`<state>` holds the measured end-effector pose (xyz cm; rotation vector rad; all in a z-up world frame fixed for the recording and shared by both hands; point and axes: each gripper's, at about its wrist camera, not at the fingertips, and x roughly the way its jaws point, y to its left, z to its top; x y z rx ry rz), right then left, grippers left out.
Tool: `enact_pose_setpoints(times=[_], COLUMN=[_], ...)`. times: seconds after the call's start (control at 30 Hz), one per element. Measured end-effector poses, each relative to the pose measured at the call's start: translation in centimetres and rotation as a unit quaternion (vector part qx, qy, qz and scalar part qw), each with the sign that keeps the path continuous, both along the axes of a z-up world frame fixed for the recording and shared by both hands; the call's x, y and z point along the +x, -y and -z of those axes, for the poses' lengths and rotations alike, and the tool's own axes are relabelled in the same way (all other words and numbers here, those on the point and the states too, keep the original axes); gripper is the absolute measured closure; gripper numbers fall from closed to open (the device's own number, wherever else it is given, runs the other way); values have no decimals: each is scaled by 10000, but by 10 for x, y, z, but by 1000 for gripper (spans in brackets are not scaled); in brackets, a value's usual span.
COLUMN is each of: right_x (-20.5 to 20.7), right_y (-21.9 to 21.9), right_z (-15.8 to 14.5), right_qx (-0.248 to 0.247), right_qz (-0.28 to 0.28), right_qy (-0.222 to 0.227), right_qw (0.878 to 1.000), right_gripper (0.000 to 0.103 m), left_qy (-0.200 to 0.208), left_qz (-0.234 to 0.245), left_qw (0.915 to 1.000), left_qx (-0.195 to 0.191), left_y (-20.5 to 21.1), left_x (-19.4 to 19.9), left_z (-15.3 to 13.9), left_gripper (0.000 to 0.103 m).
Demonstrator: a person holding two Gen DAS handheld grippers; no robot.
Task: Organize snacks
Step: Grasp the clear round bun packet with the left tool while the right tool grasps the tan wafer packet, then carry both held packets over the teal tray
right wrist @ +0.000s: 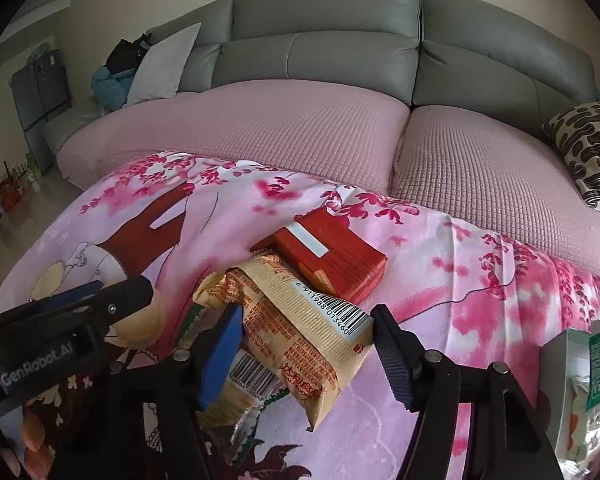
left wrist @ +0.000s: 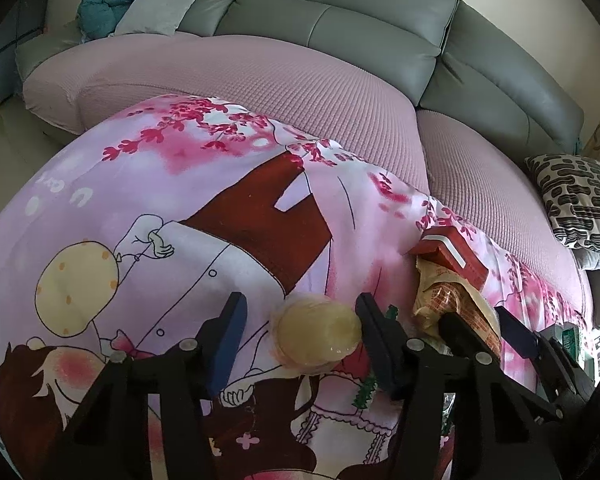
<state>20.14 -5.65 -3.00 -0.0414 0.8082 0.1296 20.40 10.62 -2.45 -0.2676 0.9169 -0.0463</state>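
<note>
A round pale-yellow wrapped cake (left wrist: pixel 315 334) lies on the pink cartoon cloth (left wrist: pixel 140 208), between the spread fingers of my open left gripper (left wrist: pixel 300 332). To its right lie a beige snack packet (left wrist: pixel 452 300) and a red box (left wrist: pixel 452 250). In the right wrist view my open right gripper (right wrist: pixel 306 344) straddles the beige packet (right wrist: pixel 300 320), which leans on the red box (right wrist: pixel 332 256). A clear-wrapped snack with a barcode (right wrist: pixel 240 384) lies under the packet. The left gripper (right wrist: pixel 80 304) shows at the left with the cake (right wrist: pixel 140 320).
A green-and-white snack packet (right wrist: pixel 588 384) lies at the cloth's right edge. Behind the cloth is a sofa with pink seat covers (right wrist: pixel 260 128) and grey backrests. A patterned cushion (right wrist: pixel 592 152) sits at the right, a grey pillow (right wrist: pixel 164 68) at the left.
</note>
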Motion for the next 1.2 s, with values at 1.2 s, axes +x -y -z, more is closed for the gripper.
enact_pose_setpoints(times=[1.2], right_x=[-58], right_y=[54], right_z=[-11], right_qx=[539], right_qz=[732], right_qy=[155], right_qw=[9957], right_gripper=[47], left_qy=[237], left_qz=[-38], left_qw=[9996], left_qx=[-145], left_y=[16], left_x=[3], left_z=[-6], left_gripper=[70])
